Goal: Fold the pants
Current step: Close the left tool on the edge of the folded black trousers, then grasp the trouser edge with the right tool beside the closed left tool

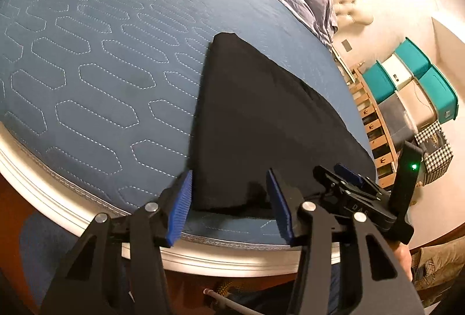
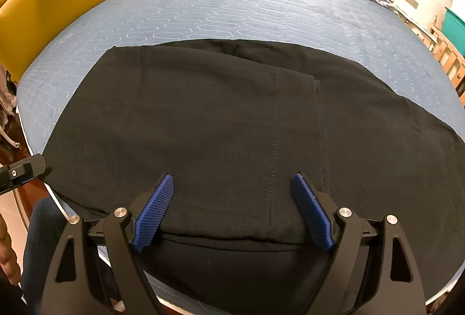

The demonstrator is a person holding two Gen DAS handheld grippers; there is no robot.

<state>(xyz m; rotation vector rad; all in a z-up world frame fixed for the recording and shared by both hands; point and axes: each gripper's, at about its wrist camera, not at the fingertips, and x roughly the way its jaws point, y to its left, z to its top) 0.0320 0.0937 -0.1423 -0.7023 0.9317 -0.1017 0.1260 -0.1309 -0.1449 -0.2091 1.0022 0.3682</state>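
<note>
Right wrist, pants [image 2: 203, 117] cut off rt

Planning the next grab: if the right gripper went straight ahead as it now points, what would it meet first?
Most likely the black pants lying on the blue bedspread. The right gripper has its jaws open just over their near edge, though depth is unclear.

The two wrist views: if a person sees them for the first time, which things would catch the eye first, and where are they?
First, the black pants, spread flat on the blue quilted bed cover near its front edge. Next, the open right gripper, hovering over the pants' near edge, blue fingers wide apart. Also the yellow chair at the upper left, beside the bed.
</note>
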